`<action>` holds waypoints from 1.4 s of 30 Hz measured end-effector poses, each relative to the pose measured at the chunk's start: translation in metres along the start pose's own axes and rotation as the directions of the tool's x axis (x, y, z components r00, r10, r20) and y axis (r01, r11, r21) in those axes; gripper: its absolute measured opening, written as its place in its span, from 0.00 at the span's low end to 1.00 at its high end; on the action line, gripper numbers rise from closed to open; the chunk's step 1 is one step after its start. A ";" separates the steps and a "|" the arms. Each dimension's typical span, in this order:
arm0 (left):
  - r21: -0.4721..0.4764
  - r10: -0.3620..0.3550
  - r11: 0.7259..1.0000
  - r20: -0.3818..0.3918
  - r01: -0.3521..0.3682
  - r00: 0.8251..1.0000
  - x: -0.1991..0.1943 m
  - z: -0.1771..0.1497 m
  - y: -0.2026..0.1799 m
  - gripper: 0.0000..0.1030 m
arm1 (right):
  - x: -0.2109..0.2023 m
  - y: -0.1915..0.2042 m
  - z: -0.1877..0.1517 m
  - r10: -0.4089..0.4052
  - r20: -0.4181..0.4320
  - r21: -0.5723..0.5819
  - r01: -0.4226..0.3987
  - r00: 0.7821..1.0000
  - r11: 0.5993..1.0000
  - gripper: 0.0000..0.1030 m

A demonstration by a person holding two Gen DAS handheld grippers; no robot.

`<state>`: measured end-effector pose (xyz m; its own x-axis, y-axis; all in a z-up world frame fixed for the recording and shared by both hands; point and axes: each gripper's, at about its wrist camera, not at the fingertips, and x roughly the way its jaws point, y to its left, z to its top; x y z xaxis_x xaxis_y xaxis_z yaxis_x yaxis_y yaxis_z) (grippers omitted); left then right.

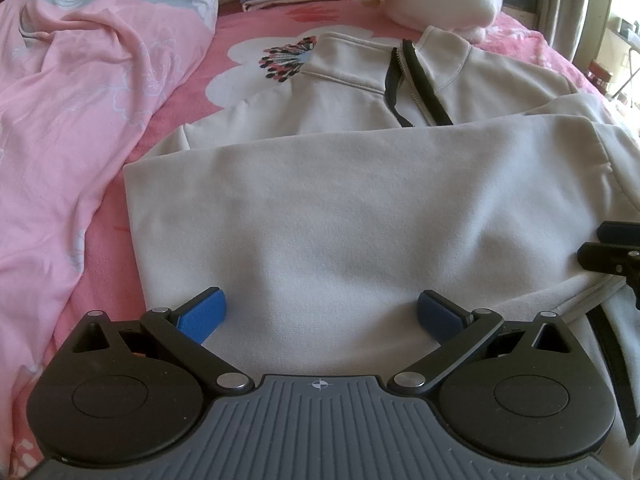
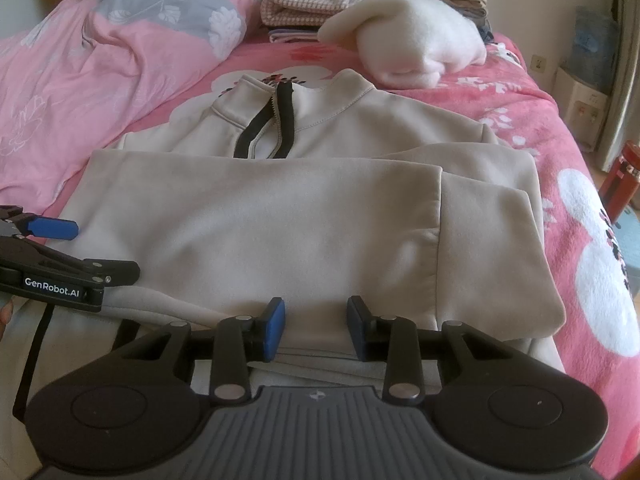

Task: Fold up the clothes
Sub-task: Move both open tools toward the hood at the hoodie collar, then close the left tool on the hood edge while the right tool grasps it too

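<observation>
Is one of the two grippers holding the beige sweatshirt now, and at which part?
Neither holds it. The left gripper stands wide open over the folded sweatshirt. The right gripper is open too, with no cloth pinched between its pads.

Cream zip-neck sweatshirt, partly folded, flat on pink floral bed.
Sweatshirt (image 1: 360, 208) fills frame centre; lower half is folded up over the chest, fold edge running straight across mid-frame. Collar with open black-taped zip at upper centre. One sleeve is folded in at the right.
</observation>
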<state>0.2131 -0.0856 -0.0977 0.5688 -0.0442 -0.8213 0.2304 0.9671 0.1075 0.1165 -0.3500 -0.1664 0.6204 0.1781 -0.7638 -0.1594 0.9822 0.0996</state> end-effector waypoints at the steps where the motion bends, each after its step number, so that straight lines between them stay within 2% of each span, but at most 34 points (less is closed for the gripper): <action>1: 0.000 0.000 1.000 0.002 0.000 1.000 0.000 0.000 0.000 1.00 | 0.000 0.000 0.000 0.000 0.001 0.000 0.000 1.000 1.000 0.36; 20: -0.005 -0.015 1.000 0.022 0.015 1.000 0.000 -0.004 0.003 1.00 | 0.000 0.002 0.001 -0.011 -0.002 -0.003 0.011 1.000 1.000 0.36; 24: 0.019 -0.008 1.000 0.074 0.007 0.997 -0.007 -0.005 0.007 1.00 | -0.003 0.001 0.010 0.004 -0.015 -0.004 -0.004 1.000 1.000 0.39; 27: 0.020 -0.015 1.000 0.170 0.012 0.985 -0.021 0.000 0.016 1.00 | -0.010 -0.001 0.022 0.021 0.007 0.000 -0.021 1.000 1.000 0.39; 31: -0.009 -0.034 0.999 0.236 0.037 0.971 -0.024 0.023 0.038 1.00 | -0.019 -0.005 0.051 0.056 0.072 0.007 -0.057 0.996 0.998 0.39; 36: -0.066 -0.026 0.997 0.267 0.045 0.963 -0.006 0.064 0.057 0.99 | -0.005 -0.013 0.093 0.093 0.079 0.022 -0.095 0.993 0.995 0.39; 39: -0.139 -0.092 0.982 0.264 0.132 0.960 0.013 0.092 0.069 0.96 | 0.012 -0.019 0.121 0.119 0.072 0.041 -0.122 0.990 0.992 0.39; 42: -0.204 -0.148 0.956 0.282 0.210 0.948 0.033 0.118 0.076 0.95 | 0.033 -0.030 0.153 0.120 0.081 0.090 -0.127 0.989 0.988 0.39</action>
<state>0.3425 -0.0435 -0.0504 0.7275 -0.2555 -0.6367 0.1785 0.9666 -0.1840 0.2593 -0.3642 -0.0965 0.6564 0.2993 -0.6924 -0.1678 0.9528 0.2528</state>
